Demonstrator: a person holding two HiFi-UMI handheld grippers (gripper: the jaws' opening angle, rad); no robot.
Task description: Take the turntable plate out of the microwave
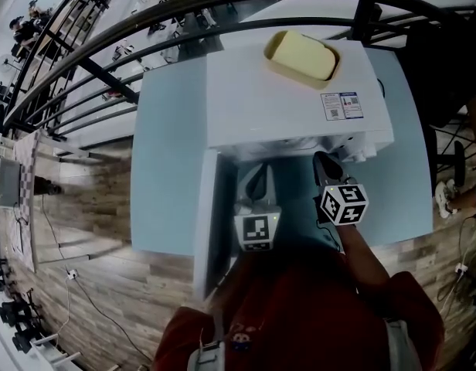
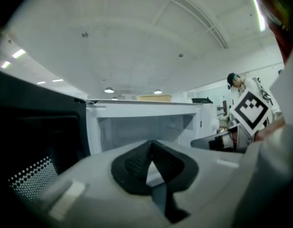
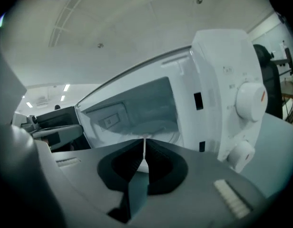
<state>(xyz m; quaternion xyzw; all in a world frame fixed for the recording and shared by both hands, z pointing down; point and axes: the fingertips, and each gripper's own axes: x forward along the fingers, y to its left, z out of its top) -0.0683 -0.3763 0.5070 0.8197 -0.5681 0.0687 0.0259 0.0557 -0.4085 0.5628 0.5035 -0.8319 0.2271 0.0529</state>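
Turntable plate (image 3: 153,126) sat on the cavity floor of the microwave (image 1: 300,107), faint through the opening. Door (image 1: 207,207) stood open on the left side. Both grippers were just outside the opening, clear of the plate. Left gripper (image 2: 151,145): jaws fully together, empty. Right gripper (image 3: 144,144): jaws down to a hairline slit, empty. Yellow tray (image 1: 302,56) sat on the microwave top, blue table (image 1: 164,168) under everything.

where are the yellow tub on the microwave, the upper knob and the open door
yellow tub (image 1: 302,56), head view, middle of its top
upper knob (image 3: 251,99), right gripper view, front face of the dial
open door (image 2: 39,141), left gripper view, dark inner window panel
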